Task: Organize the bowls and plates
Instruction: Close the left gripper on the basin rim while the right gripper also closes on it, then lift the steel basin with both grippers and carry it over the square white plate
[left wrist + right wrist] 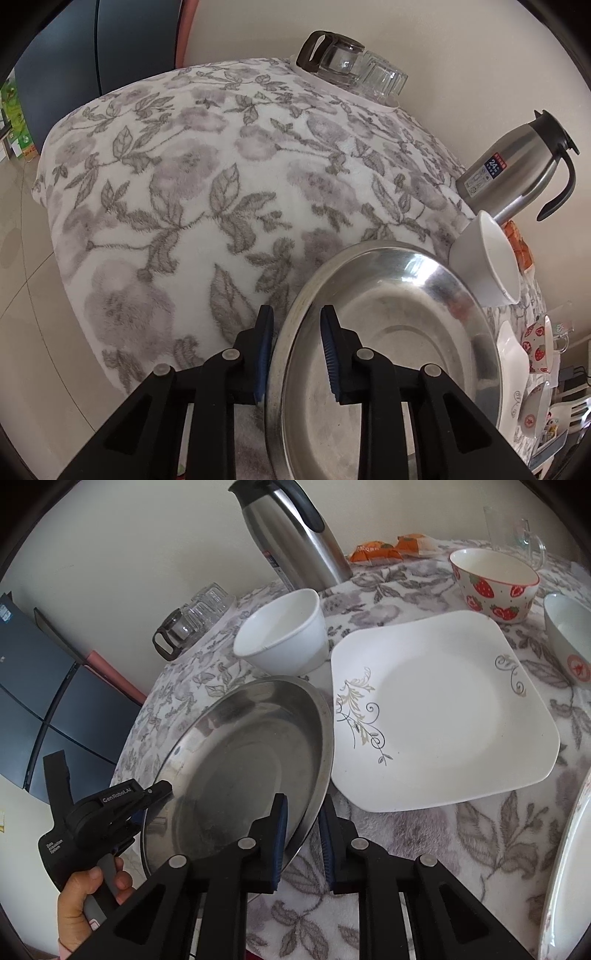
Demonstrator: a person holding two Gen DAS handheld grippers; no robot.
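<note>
Sorting barely begun: round stainless-steel plate (243, 753), tilted above the floral cloth-covered table (166, 184), pinched at opposite rims by left gripper (295, 354) and right gripper (303, 843); square white plate (443, 709), plain white bowl (284, 635) and strawberry-patterned bowl (491, 587) lie unstacked beside it.

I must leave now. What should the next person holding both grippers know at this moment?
Left gripper: jaws around the left rim of the steel plate, closed on it.
Right gripper: closed on the same plate's right rim; the plate is tilted.
On the floral cloth: white bowl behind the steel plate, square white plate to its right, strawberry bowl and one more bowl beyond.
Done: nothing looks stacked yet.
Left: set the steel plate down, probably with the other plates, then gather the bowls.
</note>
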